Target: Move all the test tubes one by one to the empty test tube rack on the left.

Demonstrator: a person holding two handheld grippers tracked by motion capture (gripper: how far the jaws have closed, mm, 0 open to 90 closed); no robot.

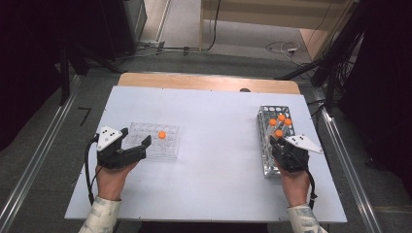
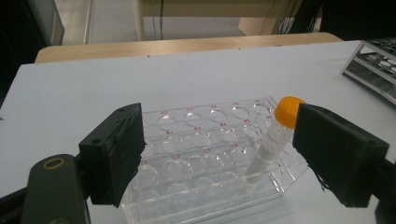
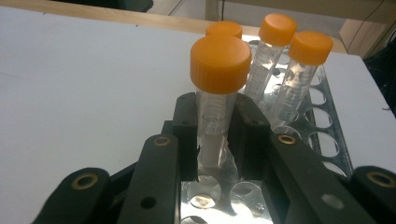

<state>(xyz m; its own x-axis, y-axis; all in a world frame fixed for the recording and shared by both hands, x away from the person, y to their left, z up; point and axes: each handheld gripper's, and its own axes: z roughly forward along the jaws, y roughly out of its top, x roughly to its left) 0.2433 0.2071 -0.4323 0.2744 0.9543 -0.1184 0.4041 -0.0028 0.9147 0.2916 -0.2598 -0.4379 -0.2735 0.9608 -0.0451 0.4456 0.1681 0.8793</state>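
A clear plastic rack (image 1: 170, 145) (image 2: 196, 140) lies at the table's left with one orange-capped tube (image 1: 162, 135) (image 2: 271, 144) standing in it. My left gripper (image 1: 133, 142) (image 2: 219, 158) is open at the rack's near left corner, and its jaws stand wide to either side of the rack's near end. On the right stands a metal rack (image 1: 265, 162) (image 3: 329, 144) with three orange-capped tubes (image 1: 282, 119) (image 3: 299, 70) at its far end. My right gripper (image 1: 278, 141) (image 3: 215, 121) is shut on a fourth tube (image 1: 278, 133) (image 3: 218, 74), which stands upright in the metal rack.
The white table top (image 1: 218, 145) lies on a wooden board (image 1: 204, 81) whose far edge shows. Metal rails run along the floor on both sides. Cables lie on the floor beyond the table.
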